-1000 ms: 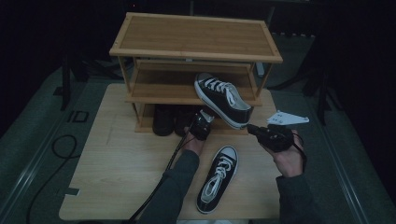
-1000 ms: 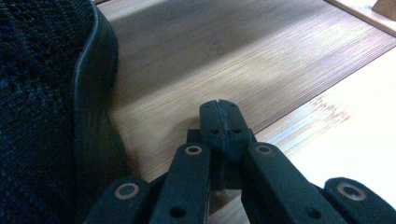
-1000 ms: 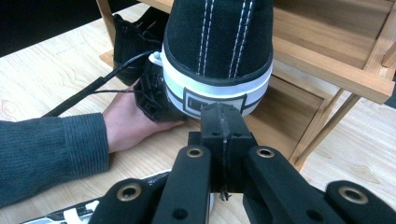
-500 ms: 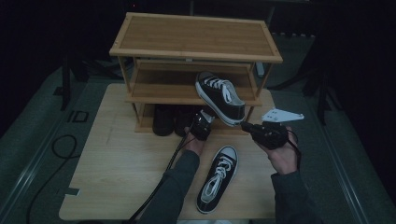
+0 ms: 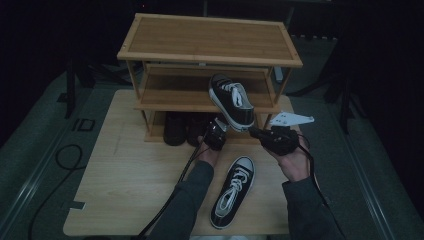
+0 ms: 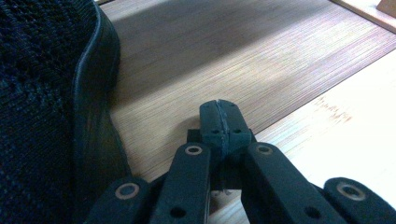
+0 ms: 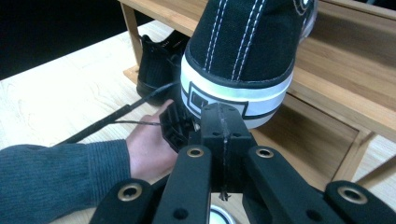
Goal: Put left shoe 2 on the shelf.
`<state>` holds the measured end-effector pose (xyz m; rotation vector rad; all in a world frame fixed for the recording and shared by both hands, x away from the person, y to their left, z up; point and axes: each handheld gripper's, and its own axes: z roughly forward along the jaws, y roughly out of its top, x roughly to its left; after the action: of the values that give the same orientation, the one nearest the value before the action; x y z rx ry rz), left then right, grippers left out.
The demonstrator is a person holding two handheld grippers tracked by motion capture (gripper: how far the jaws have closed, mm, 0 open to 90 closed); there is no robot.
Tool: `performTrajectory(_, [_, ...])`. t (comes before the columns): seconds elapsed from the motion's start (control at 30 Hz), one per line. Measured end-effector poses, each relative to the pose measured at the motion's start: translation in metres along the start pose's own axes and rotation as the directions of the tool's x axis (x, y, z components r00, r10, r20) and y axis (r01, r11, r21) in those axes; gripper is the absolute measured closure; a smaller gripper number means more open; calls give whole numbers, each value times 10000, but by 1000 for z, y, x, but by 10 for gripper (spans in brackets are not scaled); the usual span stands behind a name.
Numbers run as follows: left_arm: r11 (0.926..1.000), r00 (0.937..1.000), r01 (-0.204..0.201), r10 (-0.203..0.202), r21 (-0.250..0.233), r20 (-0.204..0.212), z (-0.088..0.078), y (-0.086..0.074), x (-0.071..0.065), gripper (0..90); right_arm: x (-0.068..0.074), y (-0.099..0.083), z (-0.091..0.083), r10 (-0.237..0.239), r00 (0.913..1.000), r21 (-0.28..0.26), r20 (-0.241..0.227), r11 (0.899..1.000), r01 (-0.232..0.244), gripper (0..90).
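Seating black-and-white sneaker [image 5: 231, 102] on shoe rack [image 5: 210, 40] middle shelf: toe in, heel overhanging front edge. Our right gripper [image 7: 223, 122], jaws pressed together empty, nudges heel; left gripper [image 6: 220, 122] likewise closed, low beside dark shoes [image 5: 176, 128]. Mate sneaker [image 5: 232, 192] waits near table's [image 5: 120, 180] front edge.

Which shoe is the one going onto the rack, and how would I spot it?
Find the bamboo rack at the table's far side. At the front edge of its middle shelf a black sneaker with white laces sits tilted, heel sticking out toward the person. Its twin lies flat on the table, and the dark shoes below have no white.
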<state>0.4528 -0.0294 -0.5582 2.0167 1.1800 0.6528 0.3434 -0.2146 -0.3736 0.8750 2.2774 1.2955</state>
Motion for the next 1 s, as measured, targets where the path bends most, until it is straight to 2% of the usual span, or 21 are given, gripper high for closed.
performTrajectory(0.5, [10000,10000,-17,17,-3,-46,0,0,-1,900,4,11,14,-159,9995,-1,-287,9999,159,900])
performTrajectory(0.63, [10000,10000,-7,7,-3,-46,0,0,-1,900,4,14,22,-215,9992,41,-328,9998,216,900])
performTrajectory(0.7, [10000,10000,15,-15,-29,-44,0,0,-1,900,5,15,29,-305,9995,206,-90,9993,307,900])
performTrajectory(0.73, [10000,10000,24,-24,-36,-47,0,0,-1,900,4,16,32,-262,9994,208,-240,9994,267,900])
performTrajectory(0.8, [9997,9998,-180,181,139,-79,-1,0,0,900,5,17,35,-277,9987,157,-439,9995,284,900])
performTrajectory(0.87, [9994,9995,-284,287,219,-123,-1,0,1,900,8,20,38,-419,9982,73,-432,9991,423,900])
performTrajectory(0.93, [9996,9997,-224,226,173,-116,-1,0,0,900,9,24,42,-494,9985,106,-252,9987,497,900])
performTrajectory(1.0, [9995,9996,-246,247,179,-102,-1,0,0,900,8,26,46,-430,9980,63,-458,9990,433,900])
